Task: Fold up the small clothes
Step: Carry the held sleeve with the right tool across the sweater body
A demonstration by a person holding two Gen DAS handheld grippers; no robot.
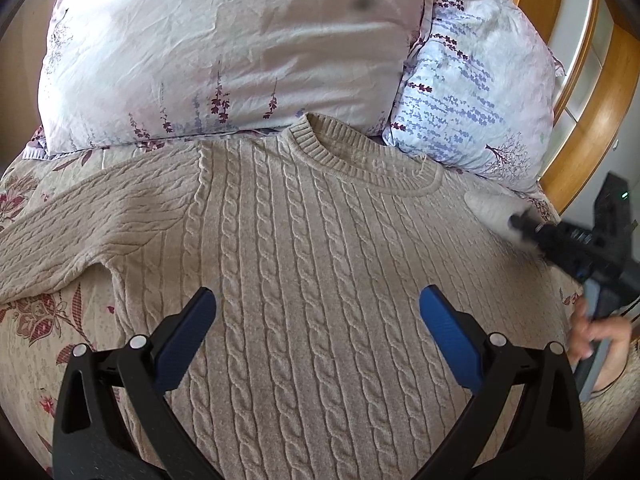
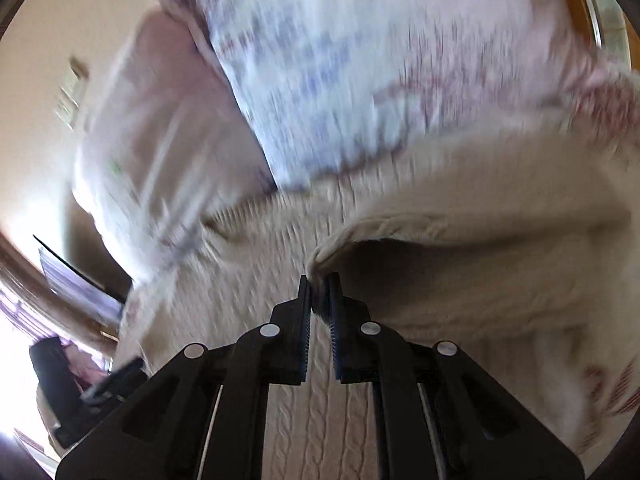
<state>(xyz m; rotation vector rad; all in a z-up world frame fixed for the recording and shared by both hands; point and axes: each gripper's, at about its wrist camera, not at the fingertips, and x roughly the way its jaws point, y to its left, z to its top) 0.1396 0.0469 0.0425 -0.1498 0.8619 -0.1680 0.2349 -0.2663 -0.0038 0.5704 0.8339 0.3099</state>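
Note:
A beige cable-knit sweater (image 1: 320, 240) lies flat, front up, on the bed, collar toward the pillows. Its left sleeve (image 1: 80, 224) stretches out to the left. My left gripper (image 1: 318, 300) is open and hovers over the sweater's chest, holding nothing. My right gripper (image 2: 319, 284) is shut on the cuff of the right sleeve (image 2: 460, 248) and holds it lifted over the sweater's body (image 2: 312, 420); the view is blurred by motion. The right gripper also shows in the left wrist view (image 1: 516, 222), pinching the pale cuff (image 1: 488, 204) at the sweater's right shoulder.
Two floral pillows (image 1: 224, 48) (image 1: 472, 92) lie behind the collar. A floral bedspread (image 1: 36, 320) lies under the sweater. A wooden headboard (image 1: 592, 128) curves at the right. The person's hand (image 1: 596, 336) holds the right gripper's handle.

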